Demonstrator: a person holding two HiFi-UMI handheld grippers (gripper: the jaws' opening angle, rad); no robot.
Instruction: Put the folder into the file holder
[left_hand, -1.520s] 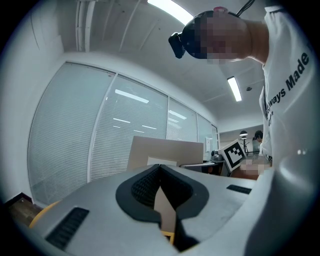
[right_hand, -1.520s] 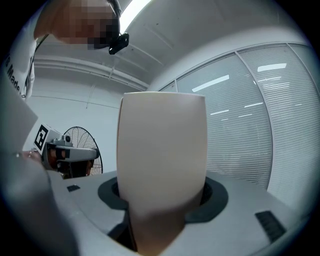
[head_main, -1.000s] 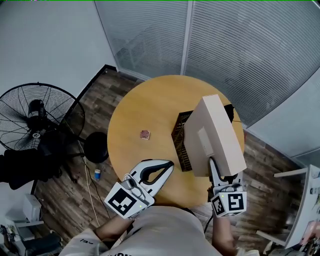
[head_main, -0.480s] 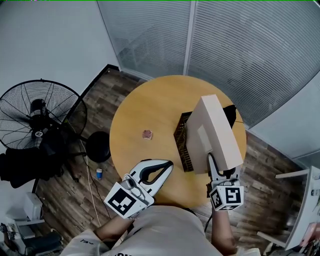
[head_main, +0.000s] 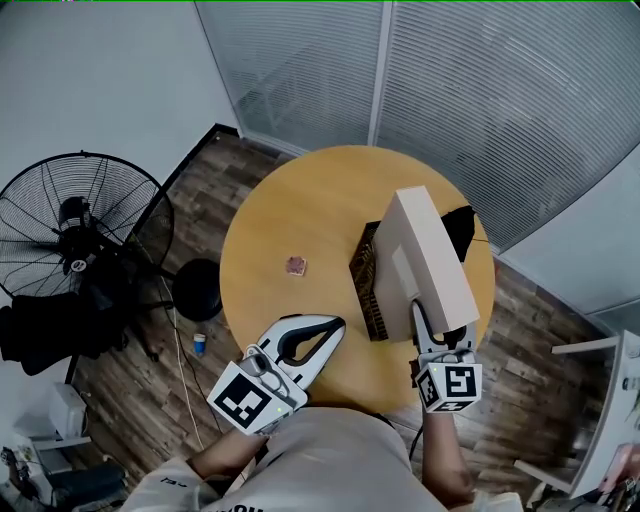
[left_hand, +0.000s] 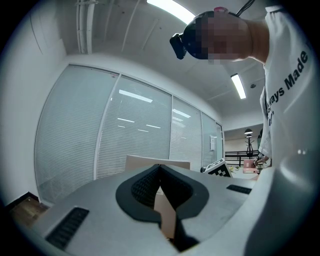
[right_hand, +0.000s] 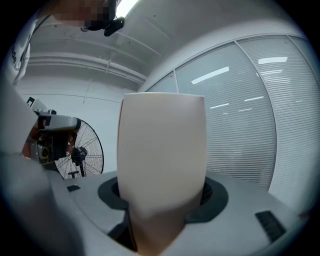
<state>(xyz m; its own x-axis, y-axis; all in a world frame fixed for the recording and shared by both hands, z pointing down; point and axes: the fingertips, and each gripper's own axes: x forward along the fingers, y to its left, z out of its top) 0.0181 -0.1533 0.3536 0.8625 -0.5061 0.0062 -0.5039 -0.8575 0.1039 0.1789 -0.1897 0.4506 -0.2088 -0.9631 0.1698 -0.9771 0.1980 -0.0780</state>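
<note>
A: Where are the grippers?

B: The left gripper (head_main: 335, 325) is at lower centre, its fingers (head_main: 305, 323) closed together and empty. The right gripper (head_main: 420, 318) is at lower right, clamped on the folder (head_main: 430, 260). The left forearm (head_main: 222, 455) and right forearm (head_main: 445, 465) enter from the bottom edge.

A round wooden table (head_main: 290, 215) stands on dark plank flooring (head_main: 210, 180), a black fan (head_main: 80, 225) nearby. Blinded glass partitions (head_main: 450, 90) (strip lights (left_hand: 239, 86) overhead) meet a white wall (head_main: 90, 80).
</note>
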